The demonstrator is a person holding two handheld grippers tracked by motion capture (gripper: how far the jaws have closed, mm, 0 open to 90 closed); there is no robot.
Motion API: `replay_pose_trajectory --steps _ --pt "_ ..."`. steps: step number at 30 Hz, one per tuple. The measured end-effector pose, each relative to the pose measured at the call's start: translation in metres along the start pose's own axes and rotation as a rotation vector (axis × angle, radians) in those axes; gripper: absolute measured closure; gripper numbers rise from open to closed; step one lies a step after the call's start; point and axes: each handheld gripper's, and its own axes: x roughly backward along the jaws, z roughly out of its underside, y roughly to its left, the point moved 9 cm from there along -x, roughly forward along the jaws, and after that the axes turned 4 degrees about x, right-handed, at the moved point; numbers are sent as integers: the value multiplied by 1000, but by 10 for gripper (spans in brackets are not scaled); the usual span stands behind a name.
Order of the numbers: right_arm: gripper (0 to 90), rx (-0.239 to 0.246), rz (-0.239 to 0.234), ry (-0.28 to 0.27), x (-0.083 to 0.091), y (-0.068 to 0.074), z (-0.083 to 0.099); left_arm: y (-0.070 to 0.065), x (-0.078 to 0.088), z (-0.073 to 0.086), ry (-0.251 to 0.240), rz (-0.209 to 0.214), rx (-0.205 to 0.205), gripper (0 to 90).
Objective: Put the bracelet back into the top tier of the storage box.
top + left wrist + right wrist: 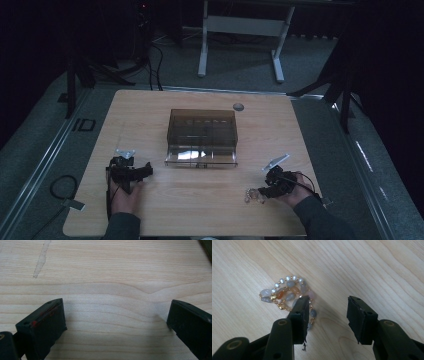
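Light wood-grain table [150, 115], rounded corners, matte laminate, in a dim room. At its centre stands a smoky translucent plastic box [202, 136], rectangular, with inner dividers faintly visible and a clear glossy front lip; contents too dark to tell. A small round grey cap [238, 106] sits in the tabletop at 1 o'clock from the box.

Left gripper [131, 172], at 8 o'clock from the box and held from below by the left hand [125, 199]: black jaws spread wide over bare wood, nothing between them. Red scuffs on the inner face of one pad [42, 316].

Right gripper [274, 182], at 4 o'clock from the box, held by the right hand [295, 192]: jaws parted, nothing clamped. A beaded bracelet [287, 293] lies bunched on the table at its tip. Beads are smooth and rounded: small white pearls, grey, peach and amber stones, tiny gold spacers. One jaw overlaps the bracelet's near edge; whether it touches cannot be told. The other jaw stands over bare wood
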Motion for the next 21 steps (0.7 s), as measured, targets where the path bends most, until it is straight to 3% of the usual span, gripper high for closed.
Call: replay_pose_trajectory --steps 21 --pt "522 35 -49 54 -8 16 -11 0 0 0 0 0 0 18"
